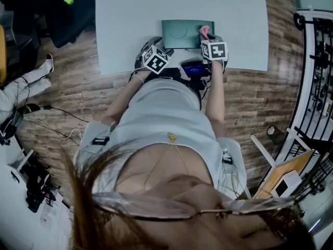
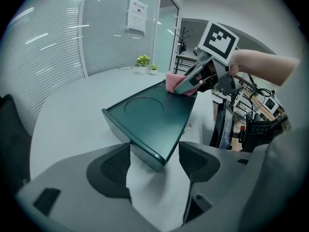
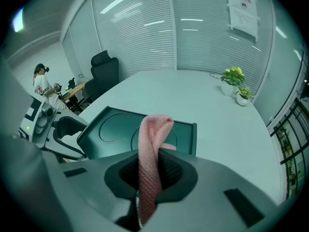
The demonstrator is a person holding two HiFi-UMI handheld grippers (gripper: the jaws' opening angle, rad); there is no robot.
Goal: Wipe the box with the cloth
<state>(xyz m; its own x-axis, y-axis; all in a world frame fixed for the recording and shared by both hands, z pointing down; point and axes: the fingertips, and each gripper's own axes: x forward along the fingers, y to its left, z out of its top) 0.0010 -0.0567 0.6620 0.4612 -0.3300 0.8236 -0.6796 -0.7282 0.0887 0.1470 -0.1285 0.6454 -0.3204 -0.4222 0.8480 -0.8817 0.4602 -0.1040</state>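
On the tabletop (image 1: 125,14), the right claw (image 3: 154,170) pinched the pink cloth (image 3: 152,134); with the left claw (image 2: 154,161) spread, wiping might push the green box (image 2: 154,120) away.

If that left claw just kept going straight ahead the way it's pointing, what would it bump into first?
Most likely the dark green box: its near corner sits right ahead of the open left claw, almost between its tips.
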